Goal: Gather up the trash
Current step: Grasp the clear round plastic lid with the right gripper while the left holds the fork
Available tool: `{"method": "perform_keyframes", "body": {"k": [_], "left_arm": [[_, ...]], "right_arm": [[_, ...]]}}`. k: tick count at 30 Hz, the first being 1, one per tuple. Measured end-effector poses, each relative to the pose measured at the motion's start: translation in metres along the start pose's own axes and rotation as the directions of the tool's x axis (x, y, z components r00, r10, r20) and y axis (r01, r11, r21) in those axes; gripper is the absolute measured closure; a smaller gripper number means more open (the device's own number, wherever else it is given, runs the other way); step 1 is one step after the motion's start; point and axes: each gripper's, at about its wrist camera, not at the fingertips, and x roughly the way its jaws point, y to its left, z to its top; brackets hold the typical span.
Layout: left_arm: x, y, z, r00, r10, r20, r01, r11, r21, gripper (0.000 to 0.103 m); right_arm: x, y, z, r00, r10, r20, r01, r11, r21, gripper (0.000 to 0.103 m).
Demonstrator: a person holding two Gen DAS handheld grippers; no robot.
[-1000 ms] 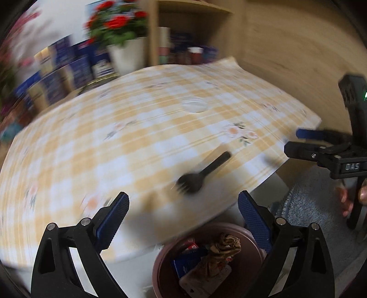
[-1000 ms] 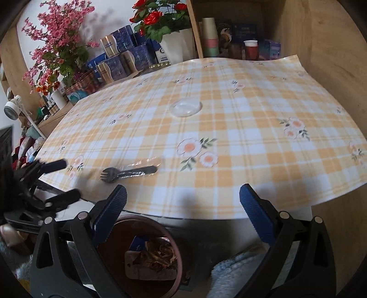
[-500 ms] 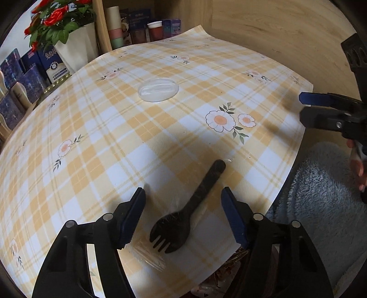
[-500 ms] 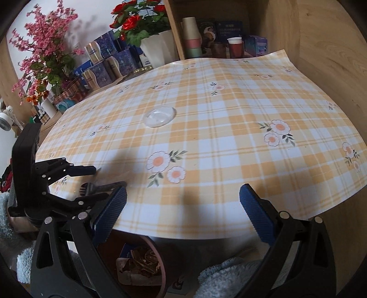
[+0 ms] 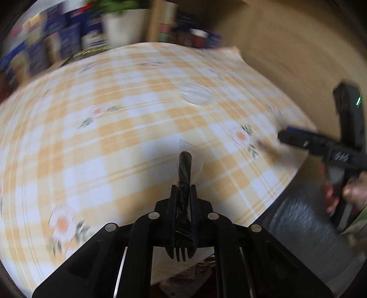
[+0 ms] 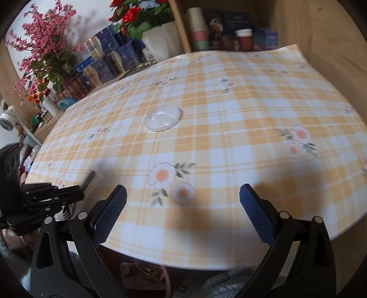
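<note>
Black wrapped fork [image 5: 184,174] clamped in left gripper [image 5: 183,194] jaws over tablecloth [image 5: 128,128]

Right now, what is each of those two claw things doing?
Left gripper: shut on the black plastic fork in a clear wrapper.
Right gripper: open, holding nothing.

A yellow-and-white checked tablecloth [image 6: 218,142] with daisy prints covers the table; beyond its far edge stands a white pot [image 6: 160,43] of red flowers [image 6: 133,16], with blue boxes [image 6: 110,55] lined up to its left; further left, a spray of pink blossoms [image 6: 43,45] leans over the clutter; a wooden shelf [image 6: 181,25] behind the pot holds stacked paper cups [image 6: 198,29] and a red cup [image 6: 244,39]; a wooden panel [image 6: 332,45] rises on the right; in the left wrist view, grey fluffy fabric [image 5: 305,222] lies below the table's edge.
</note>
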Motion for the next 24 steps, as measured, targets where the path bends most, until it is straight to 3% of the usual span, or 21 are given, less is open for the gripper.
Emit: {"method": "perform_keyframes", "body": {"k": [3,6,14,19,21,24], "left_arm": [[-0.027,0.025,-0.01,0.997,0.016,0.069,-0.006,0.989,-0.148,0.093],[-0.053,0.041,-0.018,0.991,0.045,0.128,-0.015,0.974,-0.228,0.093],[-0.102,0.057,-0.041,0.978,0.108,0.18,-0.054,0.958,-0.281,0.093],[-0.12,0.066,-0.063,0.972,0.129,0.196,-0.061,0.945,-0.32,0.093],[-0.124,0.071,-0.068,0.97,0.137,0.2,-0.065,0.941,-0.332,0.093],[-0.13,0.075,-0.074,0.967,0.139,0.212,-0.06,0.937,-0.343,0.093]], "right_arm": [[0.023,0.012,0.016,1.0,-0.011,-0.027,0.009,0.999,-0.053,0.006],[0.053,0.027,0.037,0.998,-0.046,-0.045,0.04,0.991,-0.126,0.006],[0.124,0.051,0.091,0.982,-0.159,-0.103,0.142,0.978,-0.156,0.006],[0.137,0.056,0.104,0.977,-0.192,-0.092,0.181,0.976,-0.119,0.007],[0.137,0.06,0.103,0.974,-0.213,-0.074,0.202,0.97,-0.137,0.015],[0.132,0.063,0.1,0.978,-0.199,-0.062,0.188,0.971,-0.147,0.036]]}}
